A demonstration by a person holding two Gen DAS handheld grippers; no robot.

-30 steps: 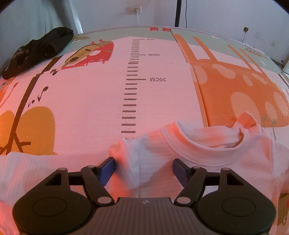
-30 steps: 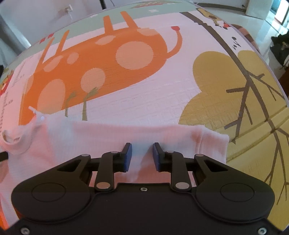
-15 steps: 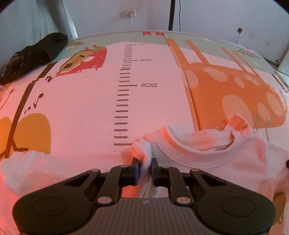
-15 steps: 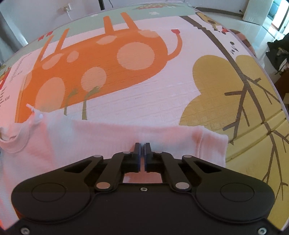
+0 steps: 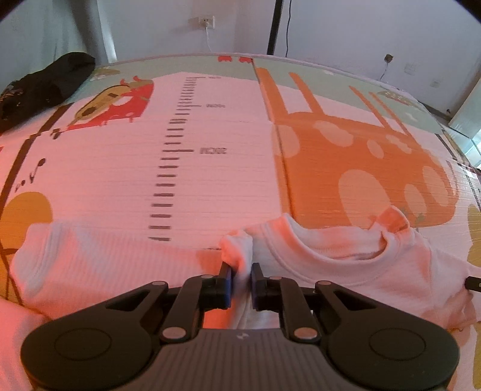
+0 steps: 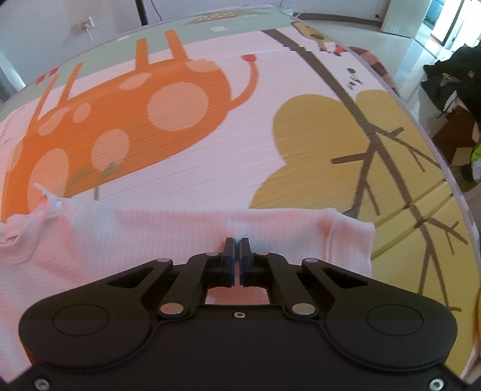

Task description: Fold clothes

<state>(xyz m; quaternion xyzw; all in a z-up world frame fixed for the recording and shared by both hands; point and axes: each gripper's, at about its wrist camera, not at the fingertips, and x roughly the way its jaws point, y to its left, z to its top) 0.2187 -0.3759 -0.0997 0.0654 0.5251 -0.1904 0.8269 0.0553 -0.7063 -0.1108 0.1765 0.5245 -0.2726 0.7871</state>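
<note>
A pale pink ribbed top [image 5: 330,264] lies spread on a printed play mat [image 5: 216,180], its round collar facing away from me. My left gripper [image 5: 241,272] is shut on a bunched fold of the shoulder, just left of the collar. One sleeve [image 5: 90,255] stretches out to the left. In the right wrist view the same pink top [image 6: 144,240] runs across the frame. My right gripper [image 6: 239,245] is shut on the cloth of the other sleeve, a little inside its cuff [image 6: 351,240]. A sliver of fabric shows between its pads.
A dark garment [image 5: 42,87] is heaped at the mat's far left corner. A wall with a socket and cord [image 5: 206,24] and a black pole [image 5: 275,27] stands behind the mat. Dark clothes and boxes [image 6: 451,90] sit on the floor beyond the mat's right edge.
Both grippers went from open to shut on the pink top, the left bunching the shoulder fold, the right pinching the sleeve. The cloth has since shifted slightly.
</note>
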